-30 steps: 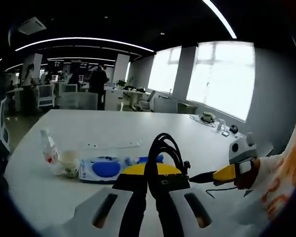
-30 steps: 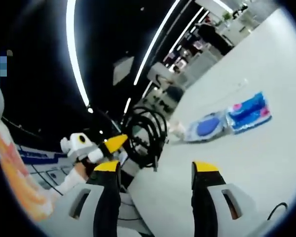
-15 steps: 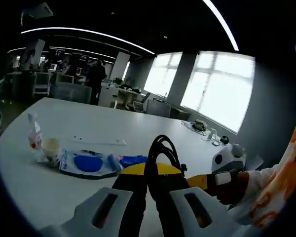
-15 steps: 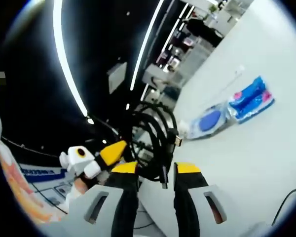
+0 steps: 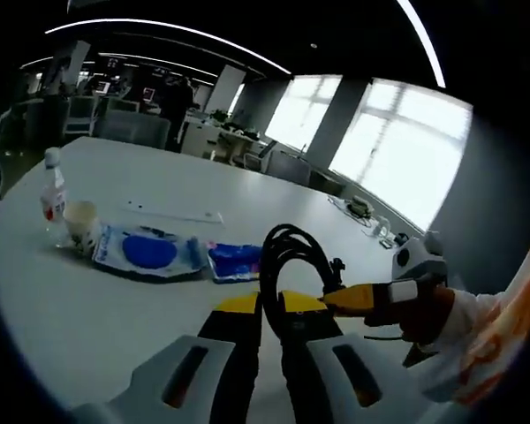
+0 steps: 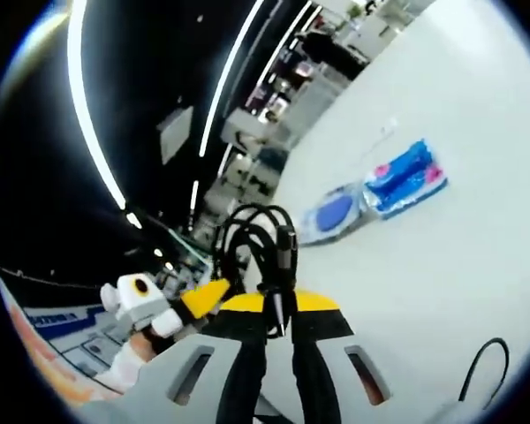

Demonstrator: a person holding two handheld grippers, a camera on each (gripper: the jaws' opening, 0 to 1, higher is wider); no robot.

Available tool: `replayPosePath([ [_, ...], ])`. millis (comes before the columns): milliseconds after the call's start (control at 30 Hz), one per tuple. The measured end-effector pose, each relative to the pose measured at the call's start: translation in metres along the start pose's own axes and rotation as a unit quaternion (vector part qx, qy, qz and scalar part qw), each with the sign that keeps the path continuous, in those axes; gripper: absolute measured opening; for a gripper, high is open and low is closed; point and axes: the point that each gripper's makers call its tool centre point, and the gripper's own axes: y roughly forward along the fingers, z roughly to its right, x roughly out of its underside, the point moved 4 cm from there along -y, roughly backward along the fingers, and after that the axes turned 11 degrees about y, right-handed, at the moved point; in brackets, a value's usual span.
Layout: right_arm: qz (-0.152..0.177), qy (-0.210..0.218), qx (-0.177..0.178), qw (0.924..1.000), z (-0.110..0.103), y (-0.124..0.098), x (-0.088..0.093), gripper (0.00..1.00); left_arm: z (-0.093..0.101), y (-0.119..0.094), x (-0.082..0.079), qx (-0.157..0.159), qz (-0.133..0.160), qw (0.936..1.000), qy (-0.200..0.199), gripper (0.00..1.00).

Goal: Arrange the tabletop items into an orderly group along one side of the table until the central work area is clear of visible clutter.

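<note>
1. White tabletop [image 5: 115, 309] runs wide under dim office lighting, with bright windows at the far right.
2. A coiled black cable [image 5: 291, 256] is pinched by both tools at once: the left gripper [image 5: 269, 305] is closed on the loops, and the right gripper [image 6: 278, 305] is likewise clamped on the cable [image 6: 261, 243], its connector end hanging between the jaws.
3. In the left gripper view the right gripper [image 5: 371, 299] is seen reaching in from the right, its tip meeting the coil.
4. A row is already formed at the left: bottle [image 5: 51, 190], cup [image 5: 81, 225], a pack with a blue disc [image 5: 146, 252] and a blue pack [image 5: 234, 259], lying side by side.
5. The coil is best kept gathered by one firm grip while the other is eased off, so that no loop springs loose.
6. It would be set down just beside the blue pack, in line with the row, low and gently.
</note>
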Motion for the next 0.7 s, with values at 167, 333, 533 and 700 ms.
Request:
replayPosePath([
  [167,-0.01,-0.017,0.038,0.9991,0.014,-0.008,-0.006,0.06,0.005,0.014,0.02,0.034,-0.039,0.9982,-0.031,0.05],
  [333,-0.017,-0.036,0.075,0.9964,0.026,-0.01,-0.016,0.06,0.007,0.033,0.031,0.048,-0.068,0.9959,-0.036,0.05],
  [533,-0.03,-0.067,0.122,0.9898,0.047,-0.003,-0.031,0.06,0.004,0.058,0.046,0.065,-0.104,0.9912,-0.051,0.06],
  [700,-0.031,-0.087,0.137,0.9863,0.056,0.006,-0.042,0.07,-0.002,0.072,0.053,0.072,-0.11,0.9891,-0.067,0.06],
])
